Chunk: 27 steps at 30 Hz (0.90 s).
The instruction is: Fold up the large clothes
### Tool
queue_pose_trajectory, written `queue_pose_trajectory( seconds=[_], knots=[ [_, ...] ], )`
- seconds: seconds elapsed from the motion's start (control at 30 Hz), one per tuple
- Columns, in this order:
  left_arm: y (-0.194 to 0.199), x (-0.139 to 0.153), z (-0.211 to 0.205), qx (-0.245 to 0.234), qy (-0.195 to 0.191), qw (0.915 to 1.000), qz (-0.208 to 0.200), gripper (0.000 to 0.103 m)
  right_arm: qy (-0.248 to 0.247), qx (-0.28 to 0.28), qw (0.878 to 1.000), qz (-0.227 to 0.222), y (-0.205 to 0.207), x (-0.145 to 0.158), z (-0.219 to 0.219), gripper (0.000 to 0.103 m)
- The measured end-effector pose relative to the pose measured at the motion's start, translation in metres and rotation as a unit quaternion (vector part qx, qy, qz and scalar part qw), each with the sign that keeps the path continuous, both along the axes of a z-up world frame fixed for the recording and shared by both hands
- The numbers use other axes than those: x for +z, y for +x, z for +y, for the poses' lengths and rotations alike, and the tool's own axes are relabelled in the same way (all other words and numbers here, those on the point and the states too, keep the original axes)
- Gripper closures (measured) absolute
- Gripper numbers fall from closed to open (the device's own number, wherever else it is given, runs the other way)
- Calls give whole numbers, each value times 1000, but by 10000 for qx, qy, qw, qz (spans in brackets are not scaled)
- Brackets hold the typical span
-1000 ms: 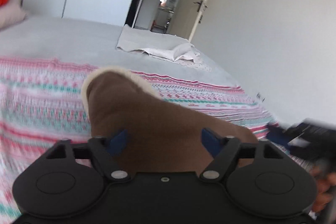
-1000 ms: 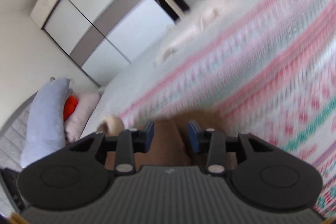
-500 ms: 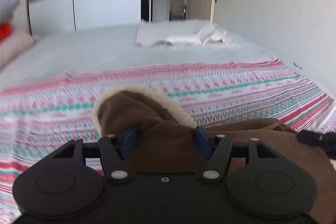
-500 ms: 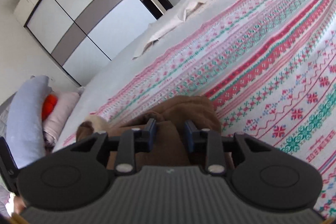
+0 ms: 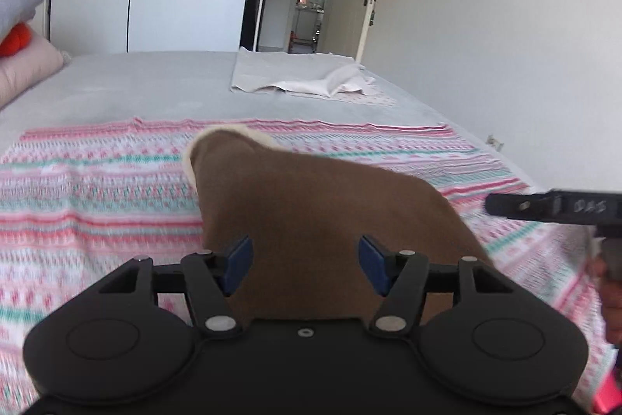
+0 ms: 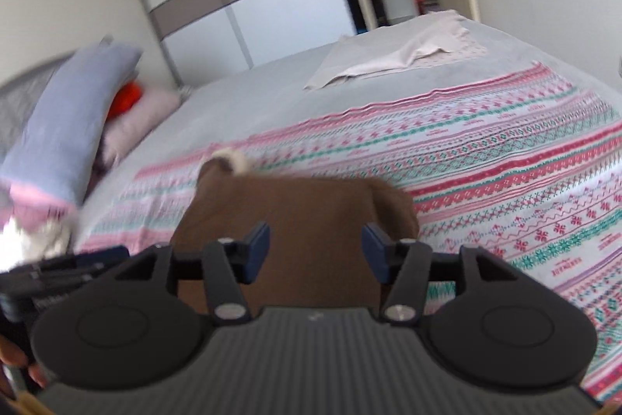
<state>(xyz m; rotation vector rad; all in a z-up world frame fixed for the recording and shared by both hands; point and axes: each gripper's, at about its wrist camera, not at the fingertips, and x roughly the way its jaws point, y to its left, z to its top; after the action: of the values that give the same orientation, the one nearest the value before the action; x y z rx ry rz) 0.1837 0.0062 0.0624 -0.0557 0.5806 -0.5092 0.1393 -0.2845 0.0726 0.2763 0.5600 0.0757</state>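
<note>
Brown fleece garment (image 5: 322, 216) lay on the striped blanket (image 5: 97, 189) near the bed's (image 5: 136, 88) near edge, bunched, its cream-lined opening (image 5: 229, 135) pointing toward the wardrobe. Left gripper (image 5: 305, 261) and right gripper (image 6: 315, 249) both stood spread wide above it, grasping nothing. Judged best: take two matching corners, pull the cloth flat and taut, then fold evenly along one line

Black left gripper (image 5: 305, 265) (silver screws) with blue-padded fingers (image 5: 238, 258).
</note>
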Motion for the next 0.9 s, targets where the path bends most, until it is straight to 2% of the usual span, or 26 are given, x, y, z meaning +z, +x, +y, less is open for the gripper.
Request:
queue_pose_trajectory(
  seconds=[0.17,0.27,0.3,0.4,0.5,0.6,0.63,0.67,0.73,0.9],
  knots=[
    [-48,-28,0,-164,355,9980,498,43,-410,386,9974,449,-26,-25,19,45],
    [-74,-36,0,-102,615,9978,218,43,-650,372,9934,871,-36,-45,23,45],
    [-78,-34,3,-88,552,9981,272,43,-683,392,9923,952,-41,-50,23,45],
    [-91,-30,12,47,336,9981,513,43,-840,408,9913,929,-60,-49,27,43],
    [-109,-28,10,168,434,9972,580,43,-925,336,9908,928,-82,-43,31,42],
    [-131,-28,3,380,693,9953,560,43,-938,286,9908,933,-101,-38,33,40],
    [-136,-28,2,444,695,9946,627,41,-973,231,9909,899,-108,-36,35,37],
    [-140,-28,2,529,677,9939,692,35,-1009,177,9911,855,-114,-35,36,34],
    [-151,-28,1,706,662,9929,695,25,-1066,60,9914,753,-126,-33,40,21],
    [-178,-22,-2,1263,835,9877,395,5,-1098,-244,9922,547,-152,-28,46,5]
  ],
)
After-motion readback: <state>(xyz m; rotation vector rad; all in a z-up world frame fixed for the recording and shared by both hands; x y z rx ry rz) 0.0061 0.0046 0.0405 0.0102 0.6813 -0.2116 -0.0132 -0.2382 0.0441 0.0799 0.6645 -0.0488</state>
